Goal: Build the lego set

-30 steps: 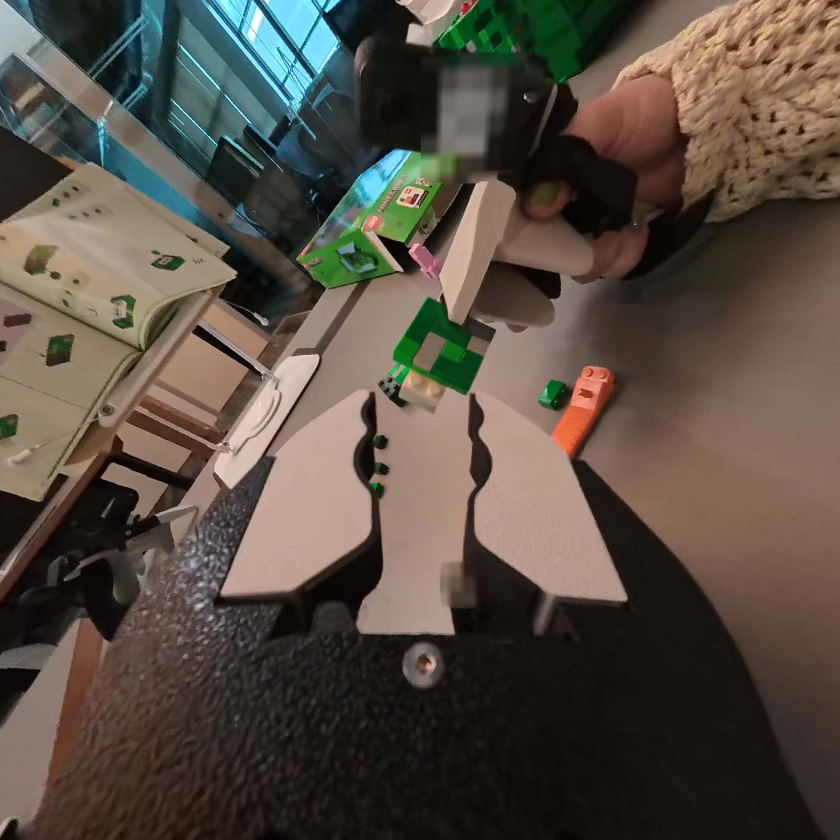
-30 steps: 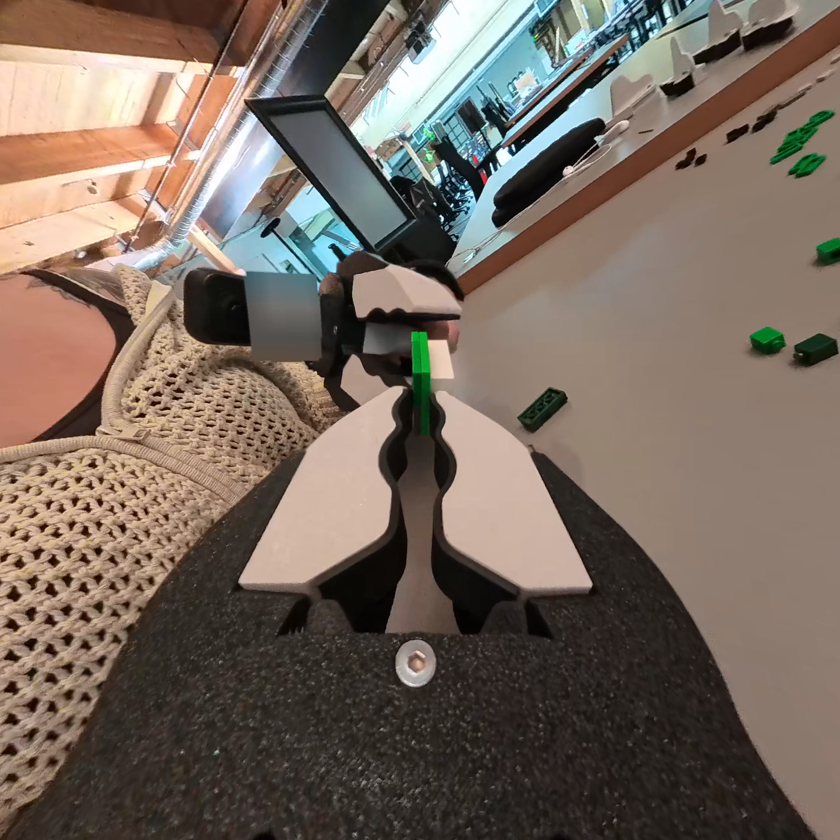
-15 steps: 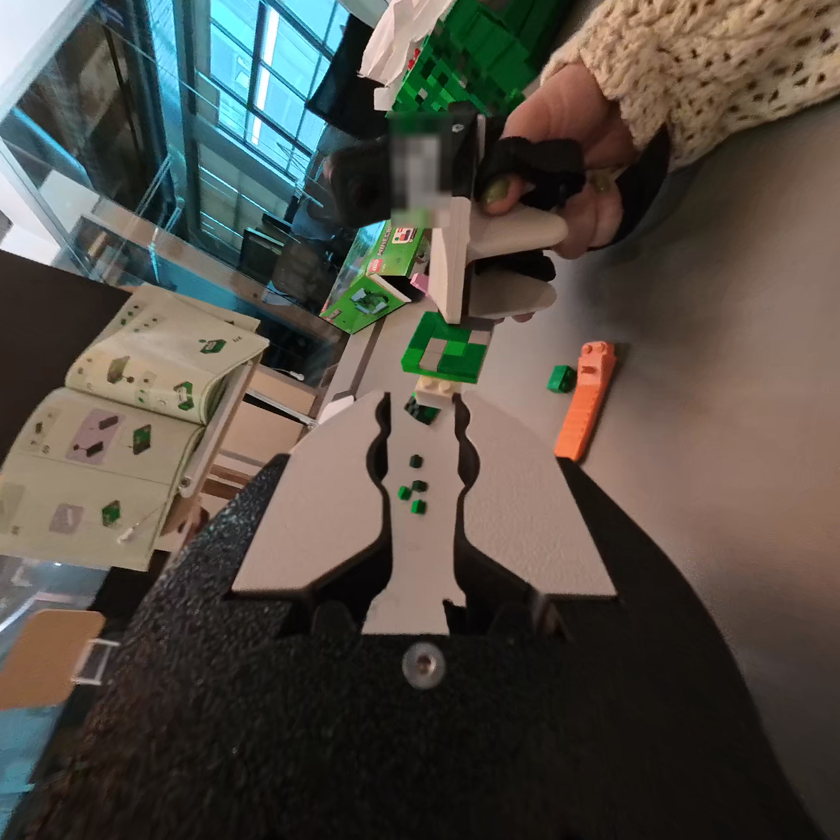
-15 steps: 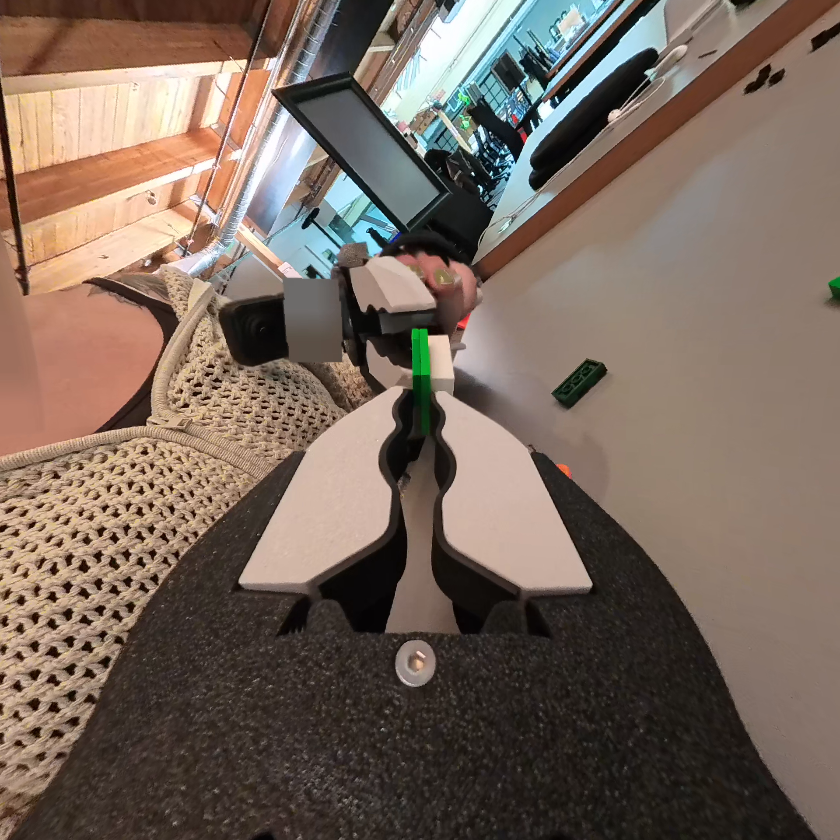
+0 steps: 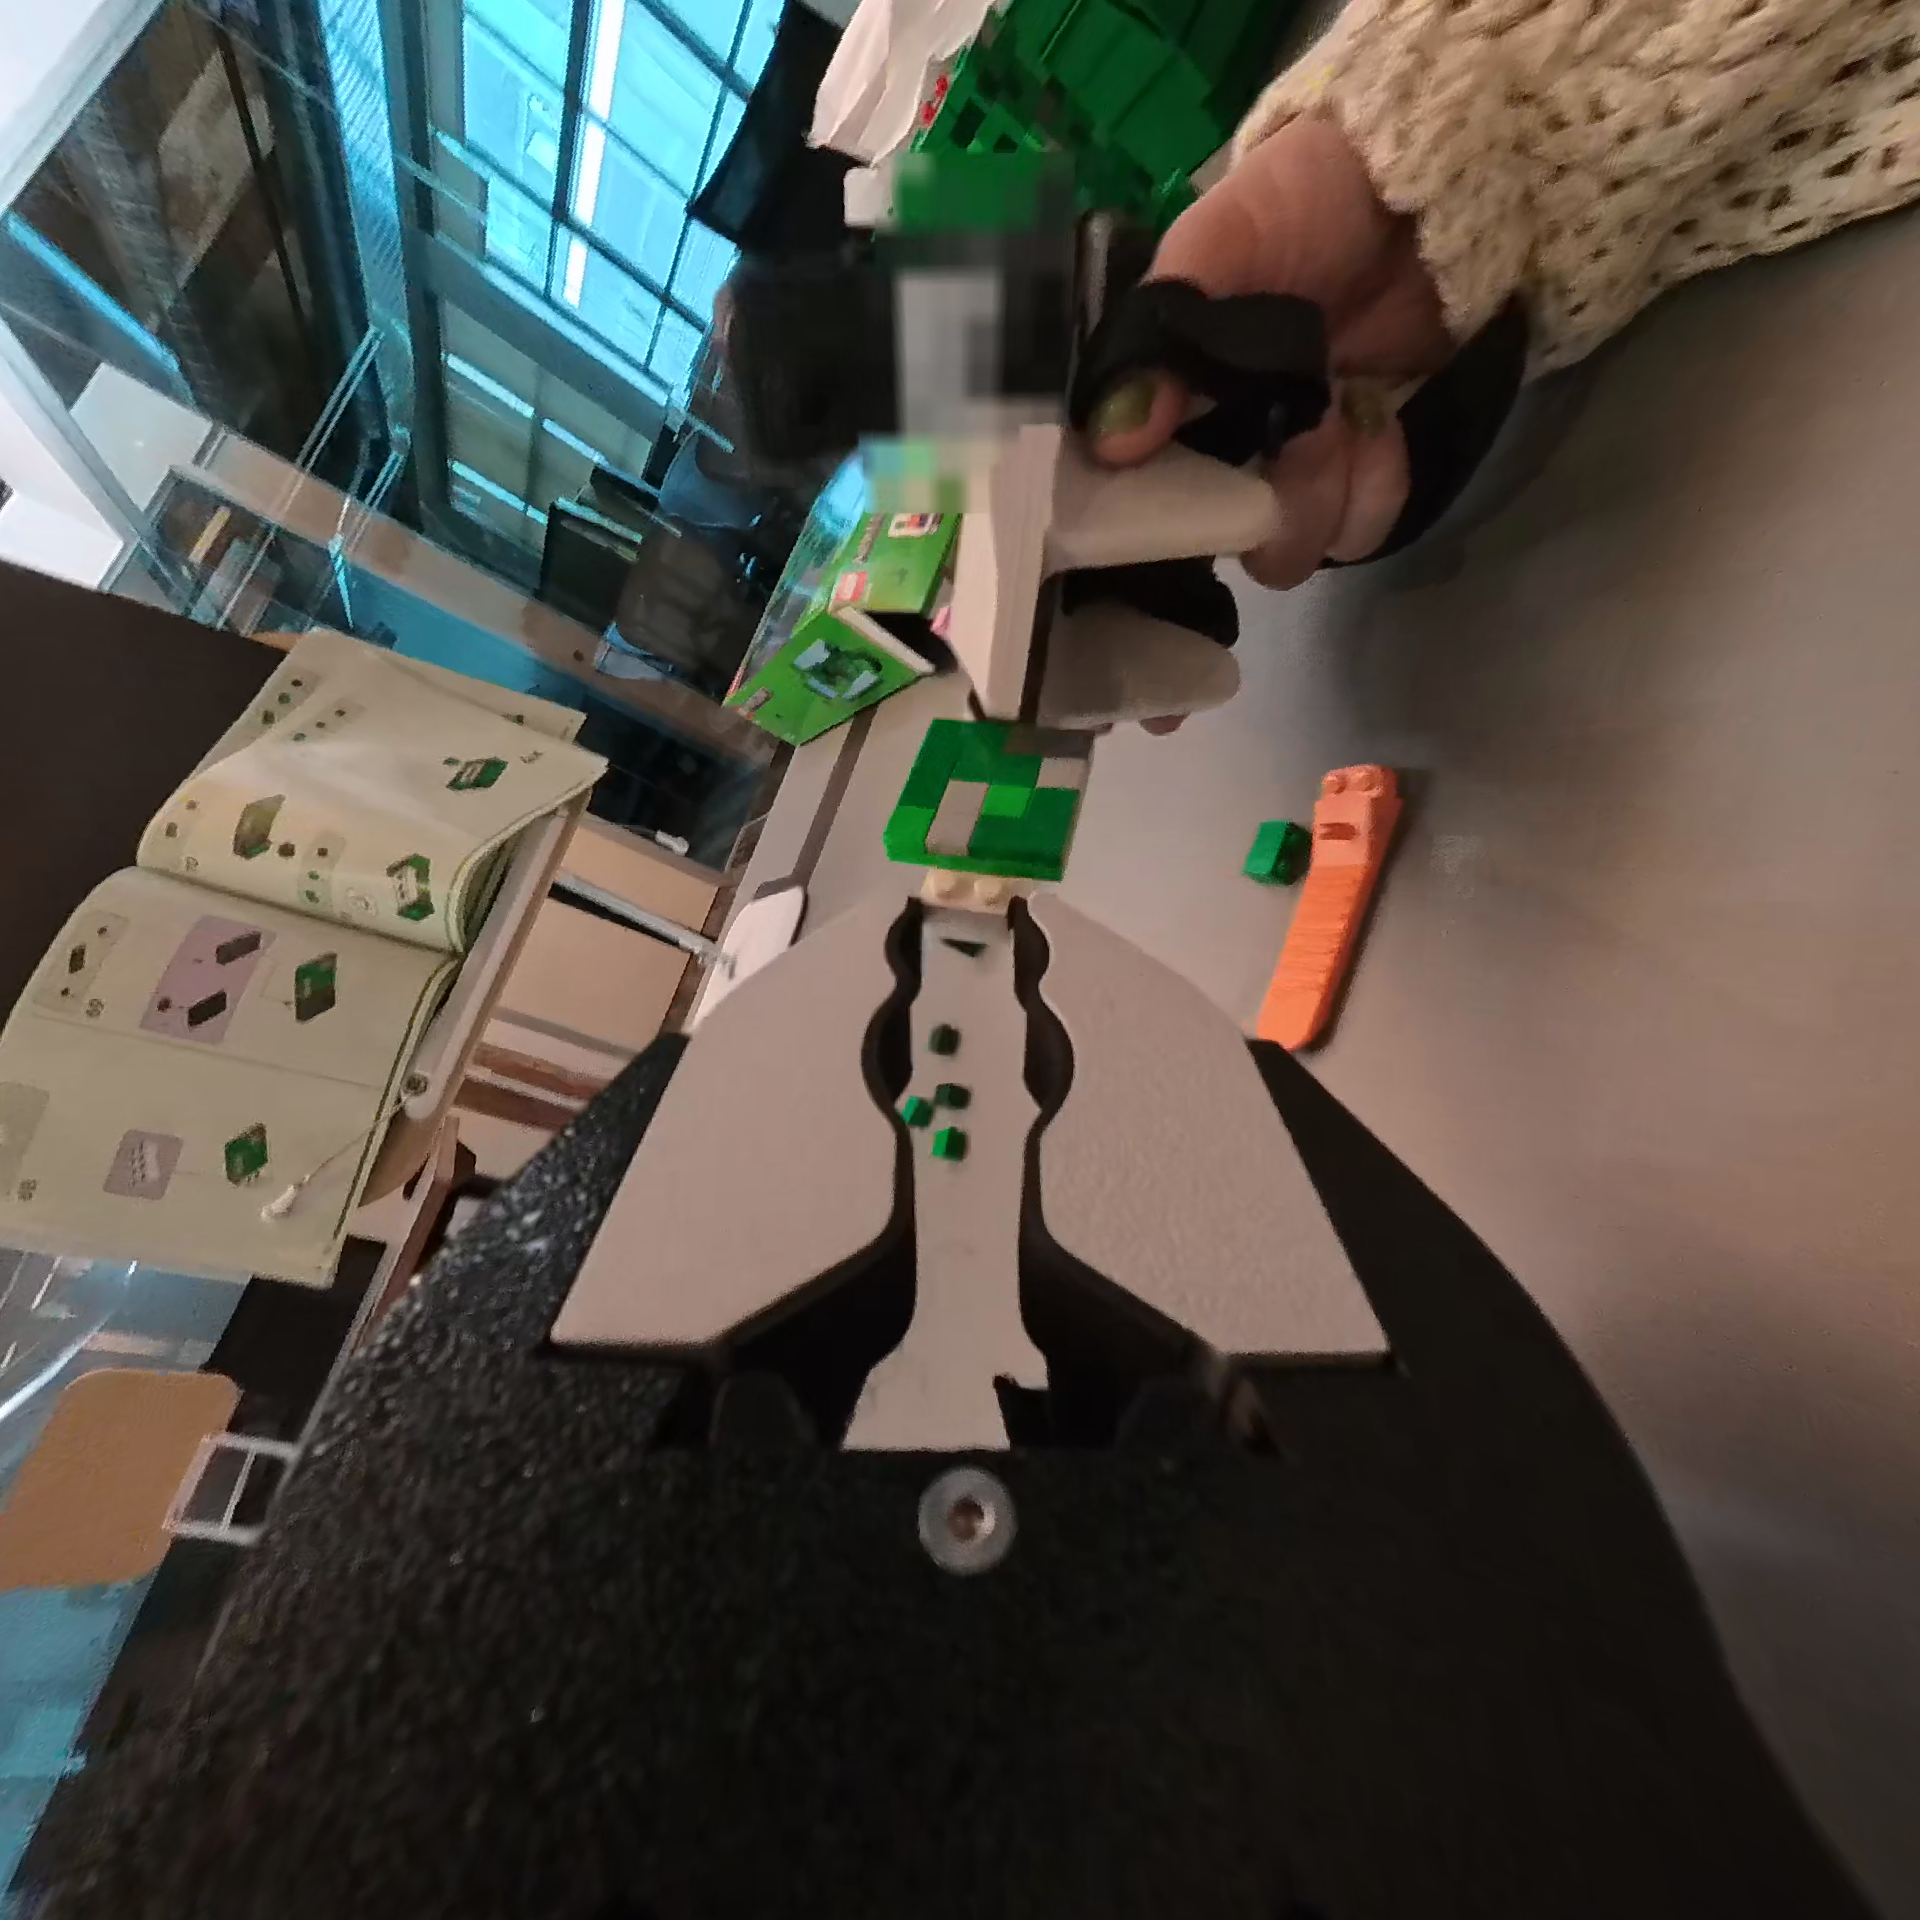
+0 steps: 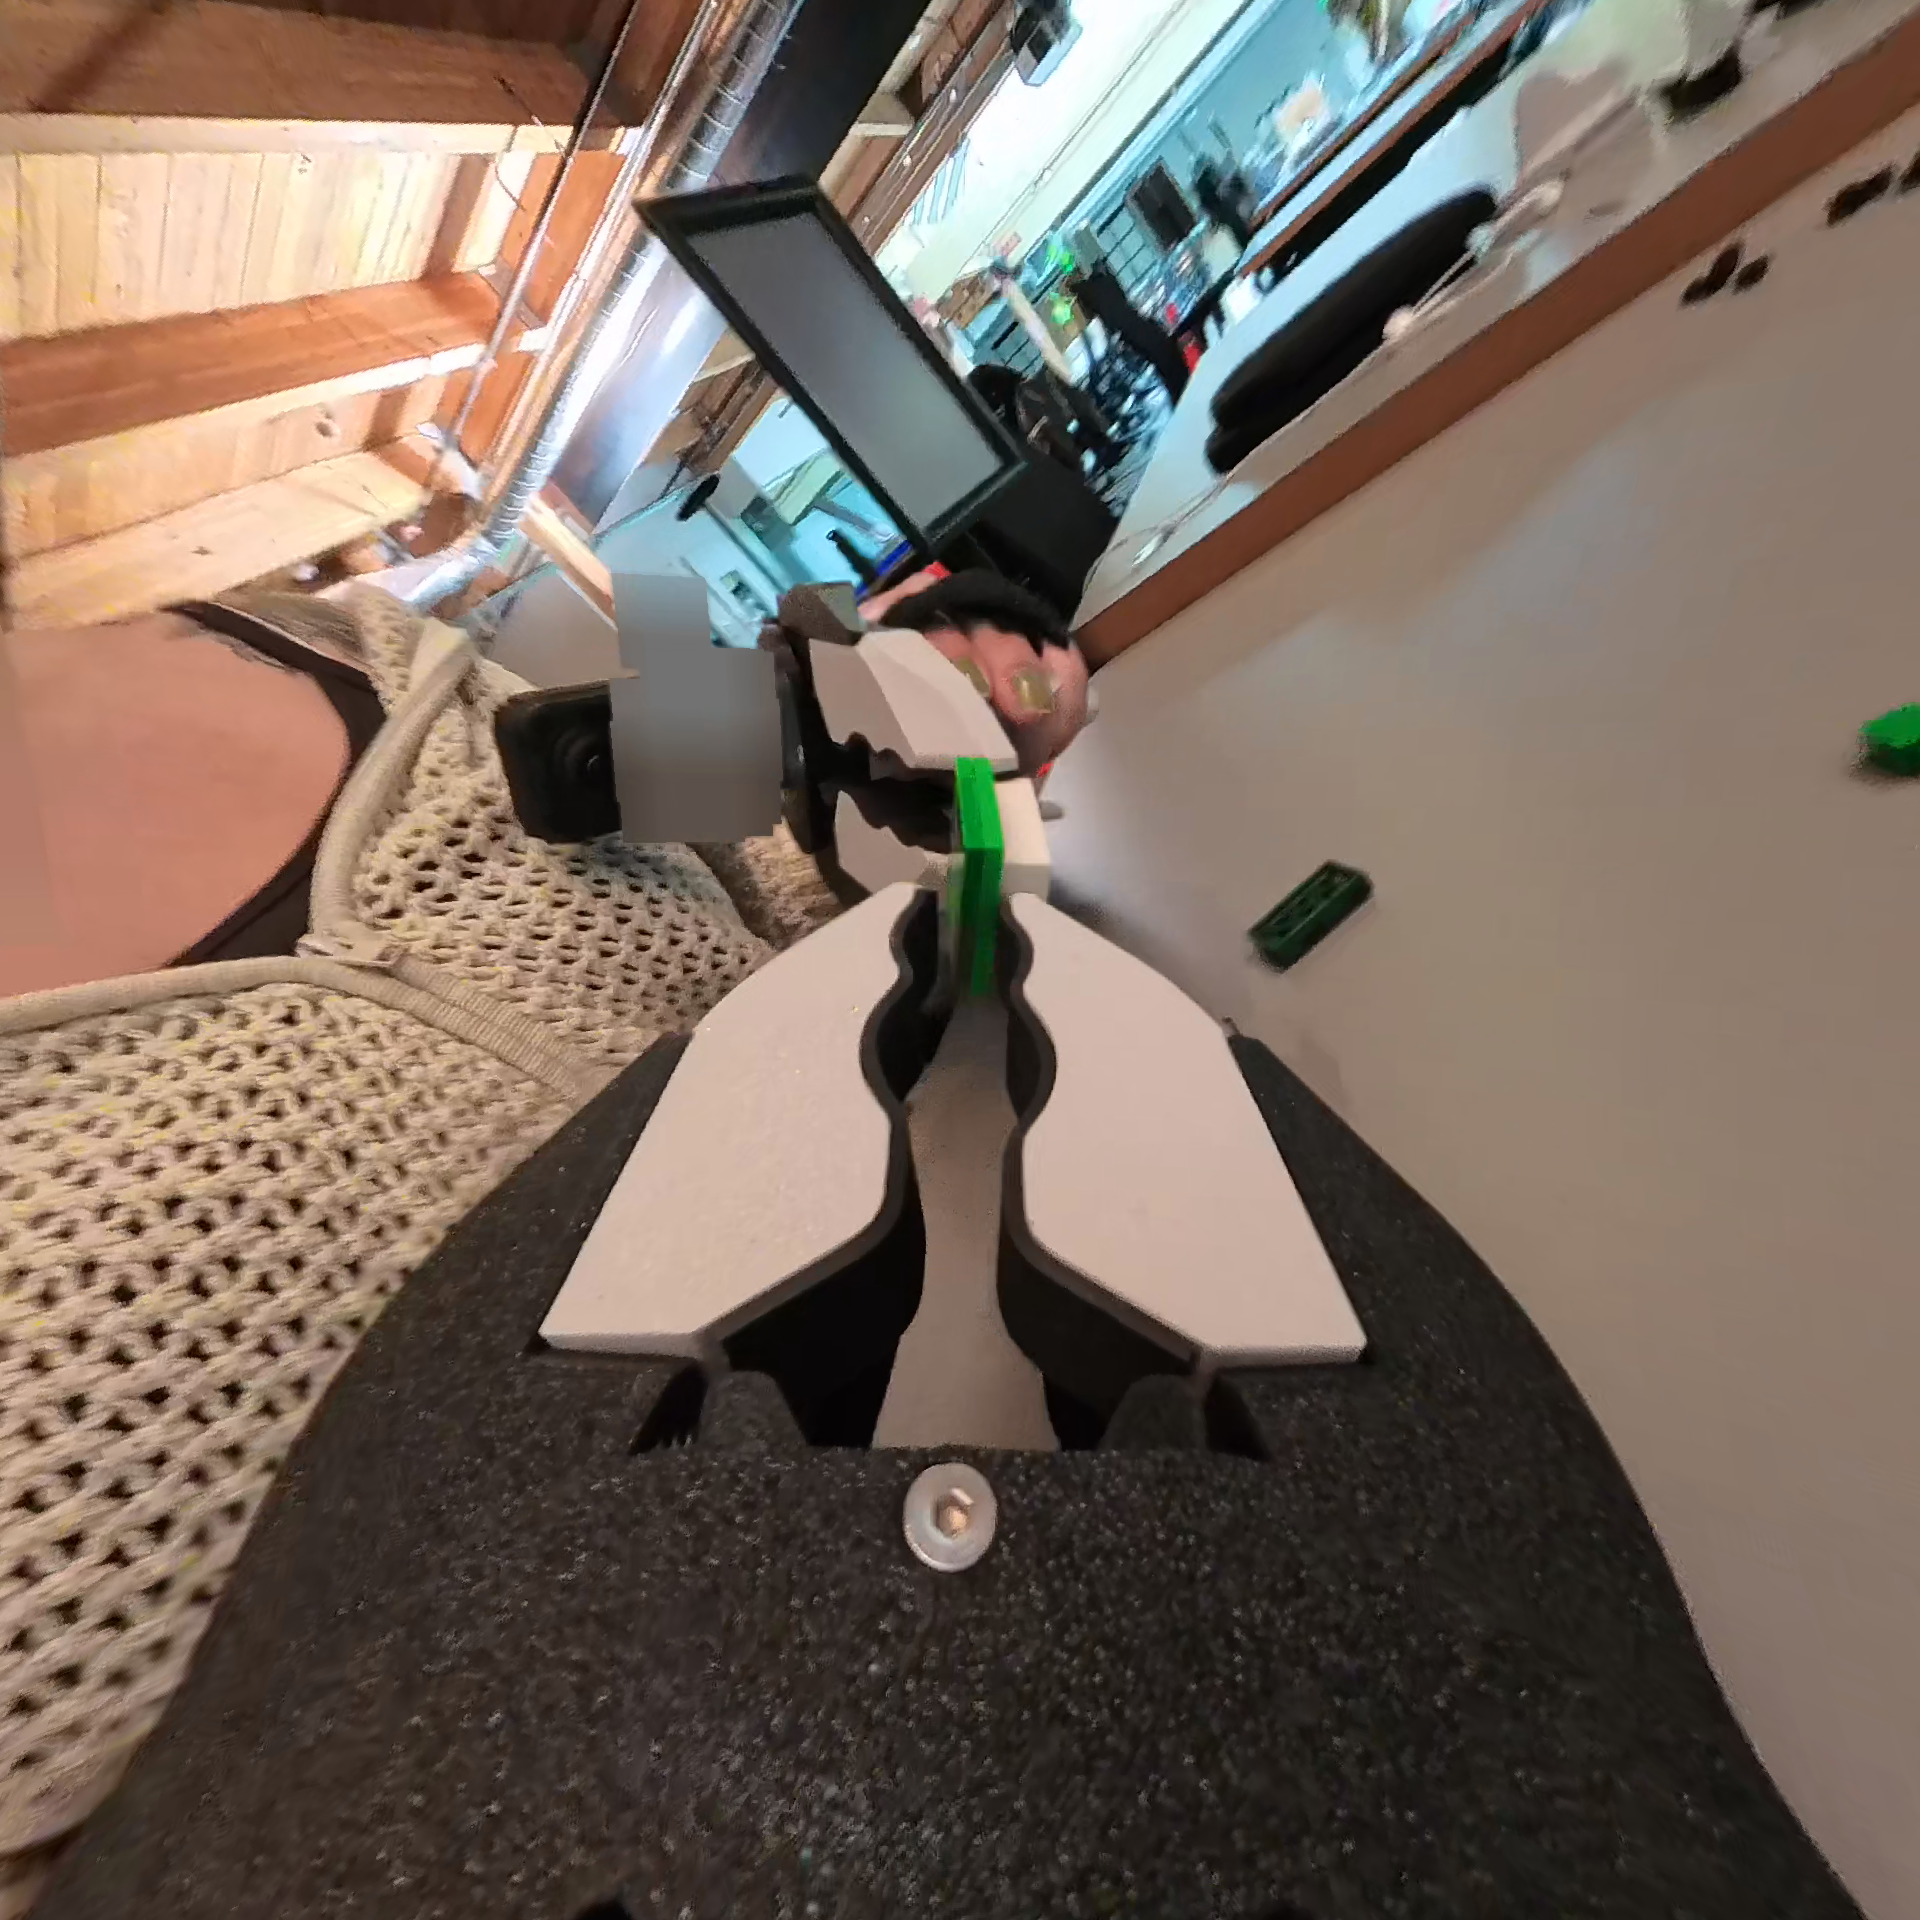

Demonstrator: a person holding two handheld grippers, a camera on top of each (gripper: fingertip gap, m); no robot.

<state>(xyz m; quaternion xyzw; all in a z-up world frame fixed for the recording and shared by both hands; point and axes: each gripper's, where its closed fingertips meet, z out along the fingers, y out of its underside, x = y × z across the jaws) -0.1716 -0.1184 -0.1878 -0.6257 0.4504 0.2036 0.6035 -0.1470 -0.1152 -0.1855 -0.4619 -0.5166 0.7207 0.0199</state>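
Judging by the loose pieces spread about, the build is taken to be only partly done. One small assembly, a flat green plate with grey tiles on its face and a cream brick joined at its near edge, is held in the air above the tabletop, between the two tools. The plate is pinched at its far edge by the right gripper, and in the right wrist view it is seen edge-on as a thin green strip between the pressed-in fingers. The cream brick is clamped at the tip of the left gripper, whose fingers are drawn close around it. Whether the brick is fully seated cannot be told.

Small green bricks are left scattered on the tabletop, with another green brick just beside an orange separator whose handle is ribbed. A dark green plate lies apart in the right wrist view. A larger green build is seen at the top of the frame, so some sections are judged finished.

The bricks are hard, glossy plastic with square edges. The gripper fingers are matt grey with wavy inner edges, set in grainy black bodies. The tabletop is smooth and grey. An open booklet on a stand and a green box lie farther off, and a chunky cream knit sleeve is worn.
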